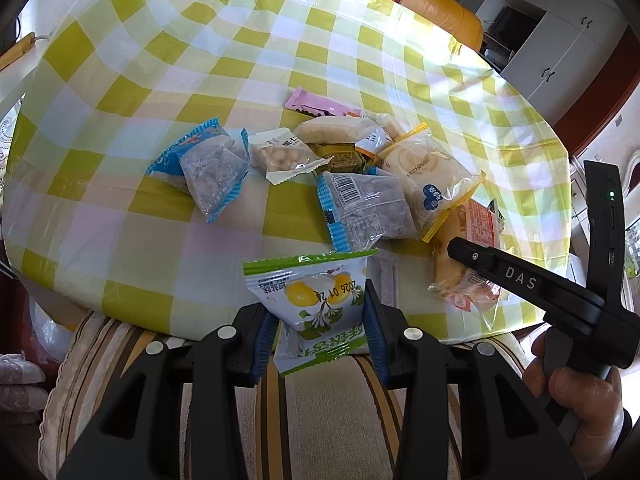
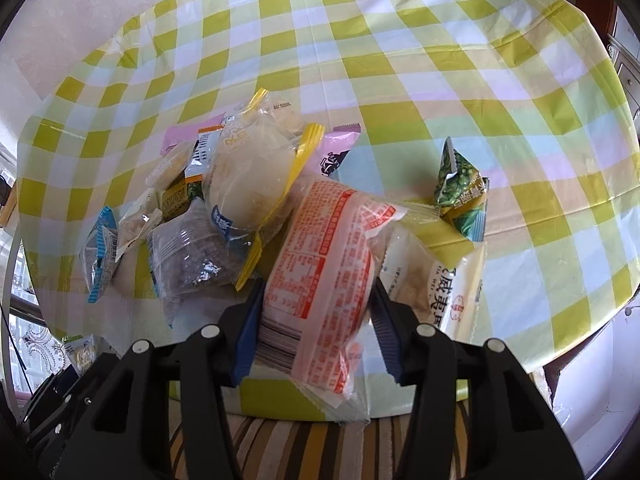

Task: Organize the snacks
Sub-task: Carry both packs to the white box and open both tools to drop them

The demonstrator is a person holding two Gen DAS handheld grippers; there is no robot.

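A pile of wrapped snacks (image 1: 360,168) lies on the round table with a yellow-green checked cloth (image 1: 200,60). My left gripper (image 1: 320,320) is shut on a white-and-green packet with yellow fruit print (image 1: 316,300), held at the table's near edge. My right gripper (image 2: 320,320) is shut on an orange-and-white printed packet (image 2: 320,280) at the near side of the pile (image 2: 224,208). The right gripper's black body (image 1: 520,280) shows in the left wrist view over that orange packet (image 1: 476,228).
A green triangular packet (image 2: 460,192) lies apart, right of the pile. A white packet with red print (image 2: 440,280) lies beside my right gripper. A striped chair cushion (image 1: 320,420) sits below the table edge. An orange chair (image 1: 444,16) stands beyond the table.
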